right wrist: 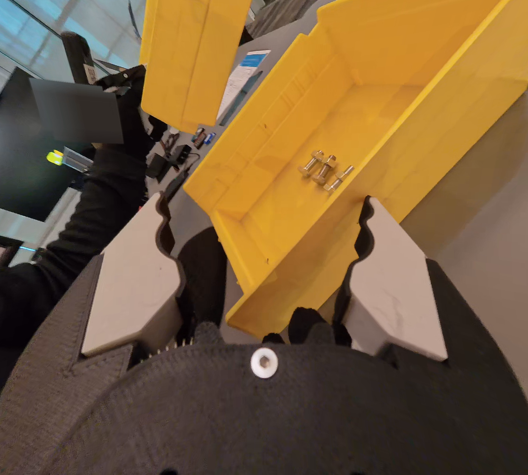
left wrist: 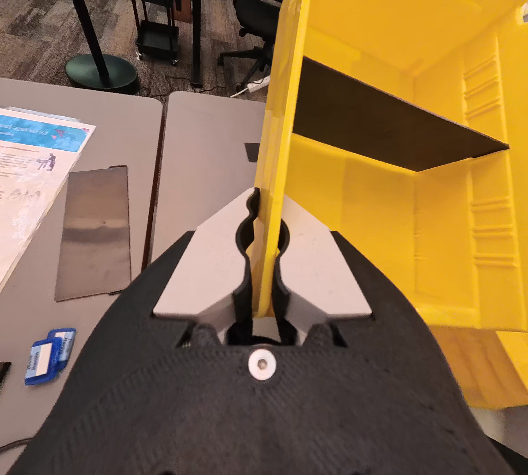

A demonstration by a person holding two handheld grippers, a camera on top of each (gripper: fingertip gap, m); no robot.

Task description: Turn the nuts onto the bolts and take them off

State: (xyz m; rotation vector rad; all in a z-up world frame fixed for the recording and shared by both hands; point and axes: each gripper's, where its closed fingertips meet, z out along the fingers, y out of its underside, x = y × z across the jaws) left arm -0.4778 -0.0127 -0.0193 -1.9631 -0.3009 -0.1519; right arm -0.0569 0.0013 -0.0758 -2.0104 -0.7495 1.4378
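Observation:
My left gripper (left wrist: pixel 268 204) is shut on the side wall of a yellow bin (left wrist: pixel 385 232) and holds it tilted above the table. A black divider (left wrist: pixel 385 124) sits across its inside. The lifted bin also shows in the right wrist view (right wrist: pixel 194 32), at the upper left. My right gripper (right wrist: pixel 265 199) is open and empty, above the near end of a second yellow bin (right wrist: pixel 428 32) that lies on the table. Three steel bolts with nuts on them (right wrist: pixel 324 171) lie together on that bin's floor, near its right wall.
Two grey tables (left wrist: pixel 200 146) meet at a seam. On them lie a printed sheet (left wrist: pixel 34 175), a dark metal plate (left wrist: pixel 97 232) and small blue tags (left wrist: pixel 48 358). A person's black sleeve (right wrist: pixel 100 204) reaches in at the left. Black stands and an office chair are on the carpet beyond. One gripper's finger ends stand about 45 cm off the other's.

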